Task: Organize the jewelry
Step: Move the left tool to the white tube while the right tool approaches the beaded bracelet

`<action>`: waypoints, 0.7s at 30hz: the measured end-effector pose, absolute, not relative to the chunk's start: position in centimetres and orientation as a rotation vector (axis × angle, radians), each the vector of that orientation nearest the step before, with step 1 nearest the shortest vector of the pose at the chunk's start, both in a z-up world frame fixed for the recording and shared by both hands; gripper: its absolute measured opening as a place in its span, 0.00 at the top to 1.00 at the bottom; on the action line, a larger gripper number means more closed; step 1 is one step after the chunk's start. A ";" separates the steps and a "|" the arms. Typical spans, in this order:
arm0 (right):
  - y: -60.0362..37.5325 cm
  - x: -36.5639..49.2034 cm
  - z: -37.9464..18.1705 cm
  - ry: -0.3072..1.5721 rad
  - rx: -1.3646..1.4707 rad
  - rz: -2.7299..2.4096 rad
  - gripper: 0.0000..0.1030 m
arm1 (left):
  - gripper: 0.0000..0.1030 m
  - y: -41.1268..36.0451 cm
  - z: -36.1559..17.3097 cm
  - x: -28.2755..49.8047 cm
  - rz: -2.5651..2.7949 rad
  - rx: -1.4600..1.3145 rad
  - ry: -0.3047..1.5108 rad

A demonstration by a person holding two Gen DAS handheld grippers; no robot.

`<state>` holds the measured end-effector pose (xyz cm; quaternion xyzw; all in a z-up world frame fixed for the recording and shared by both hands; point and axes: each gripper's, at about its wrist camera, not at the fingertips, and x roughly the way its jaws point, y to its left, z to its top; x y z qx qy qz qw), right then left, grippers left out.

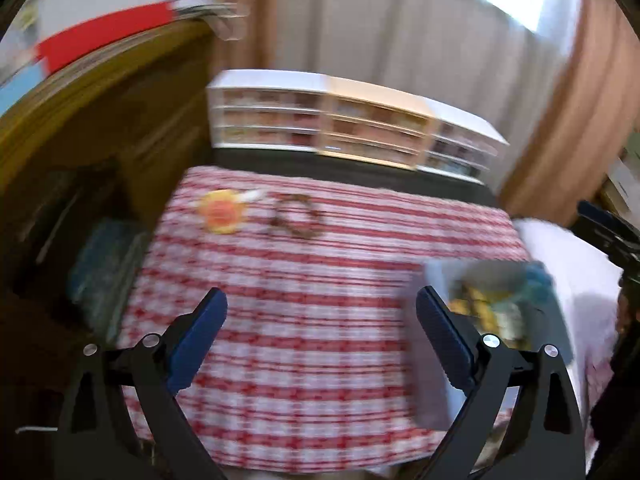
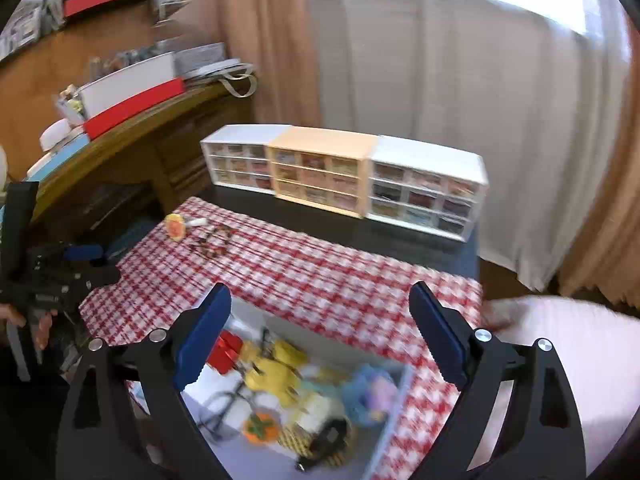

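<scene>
Nearest, the right gripper (image 2: 320, 344) hangs over a white tray (image 2: 394, 408) of mixed jewelry, fingers apart and empty. The left gripper (image 1: 322, 340) is likewise spread over the checked cloth (image 1: 320, 280). Farther off lie a bead bracelet (image 2: 214, 242) and an orange ornament (image 2: 176, 227); drawer organizers (image 2: 344, 178) line the surface's far edge.

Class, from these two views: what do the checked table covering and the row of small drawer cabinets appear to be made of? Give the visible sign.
Checked covering: probably woven cloth, matte; its red-and-white check lies flat, drapes over the edge.
Drawer cabinets: likely plastic, smooth white and cream frames with see-through drawer fronts showing contents.
</scene>
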<state>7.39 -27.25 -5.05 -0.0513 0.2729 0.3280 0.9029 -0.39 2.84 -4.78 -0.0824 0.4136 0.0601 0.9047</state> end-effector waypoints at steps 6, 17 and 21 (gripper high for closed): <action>-21.1 10.0 -4.5 0.594 -0.155 0.821 0.15 | 0.08 8.3 -5.3 -2.7 0.205 -0.137 0.817; -7.0 15.1 -7.3 0.634 -0.411 0.967 0.20 | 0.08 10.8 -5.3 -3.1 0.121 -0.100 0.766; -3.2 17.3 -9.2 0.681 -0.546 0.971 0.30 | 0.08 10.9 -3.4 0.9 0.002 0.044 0.757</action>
